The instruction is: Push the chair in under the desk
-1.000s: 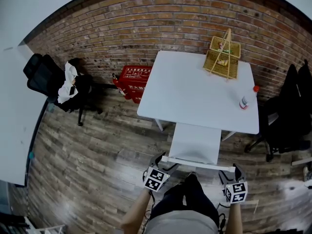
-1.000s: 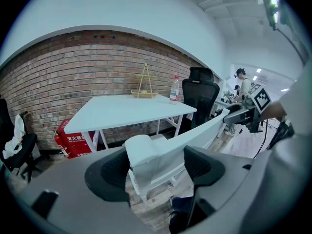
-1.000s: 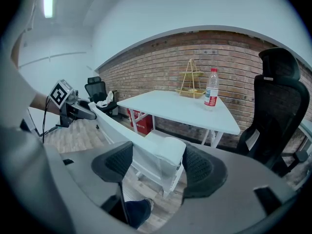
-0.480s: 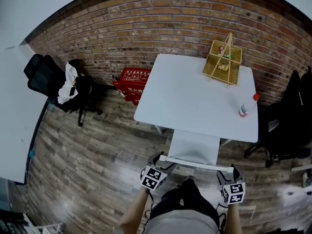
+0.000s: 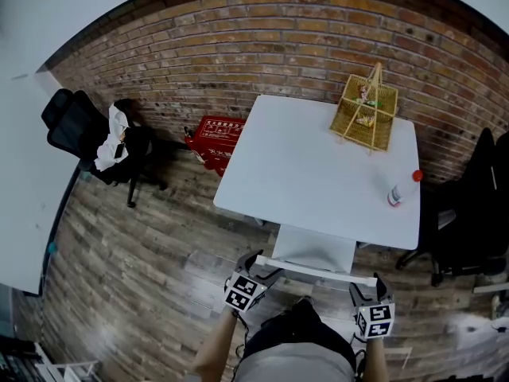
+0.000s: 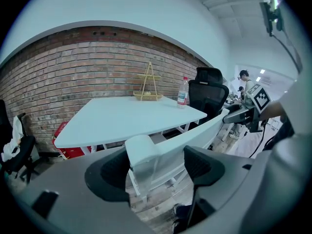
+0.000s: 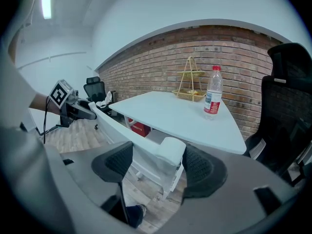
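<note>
A white chair (image 5: 316, 251) stands at the near side of the white desk (image 5: 318, 173), its seat partly beneath the top. In the head view my left gripper (image 5: 256, 267) holds the left end of the chair's backrest rail (image 5: 322, 270), and my right gripper (image 5: 374, 297) holds the right end. In the left gripper view the rail's corner (image 6: 141, 152) sits between the jaws of the left gripper (image 6: 148, 167), which is shut on it. In the right gripper view the other corner (image 7: 168, 152) is clamped in the right gripper (image 7: 158, 167).
On the desk stand a wicker basket (image 5: 366, 110) and a plastic bottle (image 5: 395, 193). A red crate (image 5: 216, 138) lies by the brick wall. Black office chairs stand at the left (image 5: 87, 138) and right (image 5: 469, 213). Another white table (image 5: 20, 173) runs along the left edge.
The chair has slid forward, further beneath the desk top, and both grippers have moved forward with it, still clamped on the backrest.
</note>
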A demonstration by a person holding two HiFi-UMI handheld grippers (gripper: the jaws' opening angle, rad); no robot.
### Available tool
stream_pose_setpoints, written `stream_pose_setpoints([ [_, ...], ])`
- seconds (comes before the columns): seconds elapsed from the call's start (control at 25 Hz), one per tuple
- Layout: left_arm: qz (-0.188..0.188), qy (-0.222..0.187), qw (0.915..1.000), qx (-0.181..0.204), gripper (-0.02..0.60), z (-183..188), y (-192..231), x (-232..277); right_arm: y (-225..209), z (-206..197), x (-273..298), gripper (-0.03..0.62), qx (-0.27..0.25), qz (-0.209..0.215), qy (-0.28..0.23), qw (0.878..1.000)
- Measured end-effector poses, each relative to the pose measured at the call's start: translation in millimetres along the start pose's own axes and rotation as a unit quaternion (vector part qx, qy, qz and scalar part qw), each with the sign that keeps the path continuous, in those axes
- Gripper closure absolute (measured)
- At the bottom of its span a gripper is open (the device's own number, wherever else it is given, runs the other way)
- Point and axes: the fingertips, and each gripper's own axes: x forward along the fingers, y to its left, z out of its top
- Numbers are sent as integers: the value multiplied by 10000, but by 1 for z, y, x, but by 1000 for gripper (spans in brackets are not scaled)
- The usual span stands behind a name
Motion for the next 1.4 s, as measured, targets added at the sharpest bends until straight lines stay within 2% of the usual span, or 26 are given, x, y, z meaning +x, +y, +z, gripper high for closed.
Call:
stream_pose_setpoints([
  [0.76,36,64,9999,-76,232,22,7,15,-23,15,18,275,-20,0,4,10000],
  [1.4,-74,92,9999,-32,232,39,33,37,-32,38,41,275,26,-59,112,9999],
])
